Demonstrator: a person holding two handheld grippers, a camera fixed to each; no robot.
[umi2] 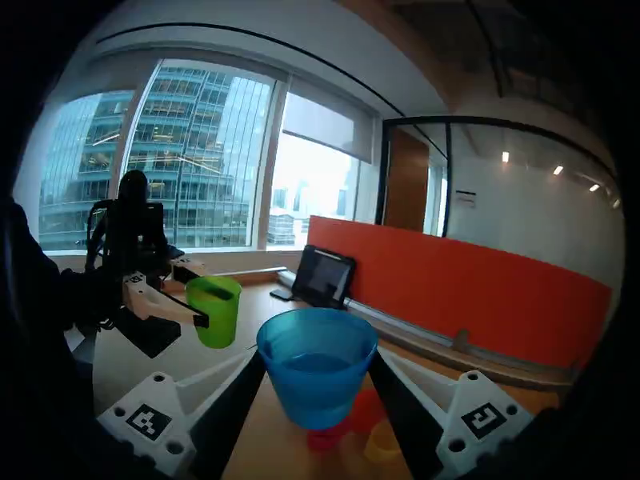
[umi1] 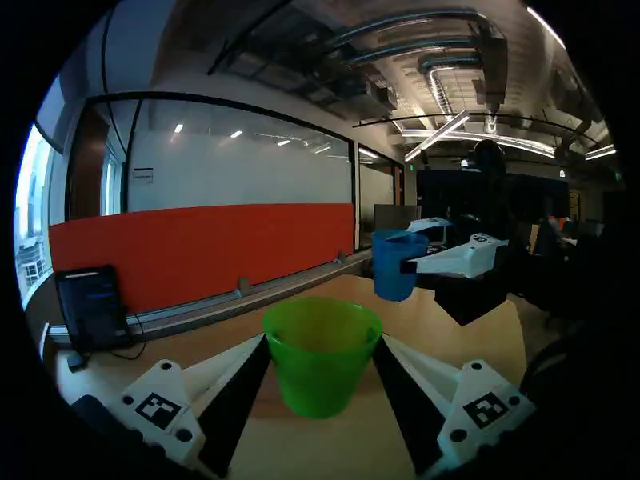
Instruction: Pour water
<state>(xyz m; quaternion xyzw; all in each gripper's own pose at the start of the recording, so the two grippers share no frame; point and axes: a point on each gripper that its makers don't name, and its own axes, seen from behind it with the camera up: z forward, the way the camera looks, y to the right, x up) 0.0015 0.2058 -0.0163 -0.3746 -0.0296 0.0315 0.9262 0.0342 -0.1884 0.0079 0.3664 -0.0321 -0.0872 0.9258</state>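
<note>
My left tongs (umi1: 322, 346) clamped on green plastic cup (umi1: 322, 376), upright over wooden bench (umi1: 320, 448). My right tongs (umi2: 317, 356) clamped on blue translucent plastic cup (umi2: 318, 400), upright, water inside.

On my feed the left gripper (umi1: 322, 342) has two white wedge fingers (umi1: 212, 372) lined with black pads (umi1: 240, 392), each widening into a lobed plate that carries a square black-and-white marker (umi1: 158, 409) ringed by dark screw holes (umi1: 166, 369). The right gripper (umi2: 316, 358) is built the same, white with black inner faces and a marker on each plate, and from across I make out a black block (umi1: 472, 300) under its fingers. A dark sleeve (umi2: 48, 312) covers the arm at the edge of the right gripper view
</note>
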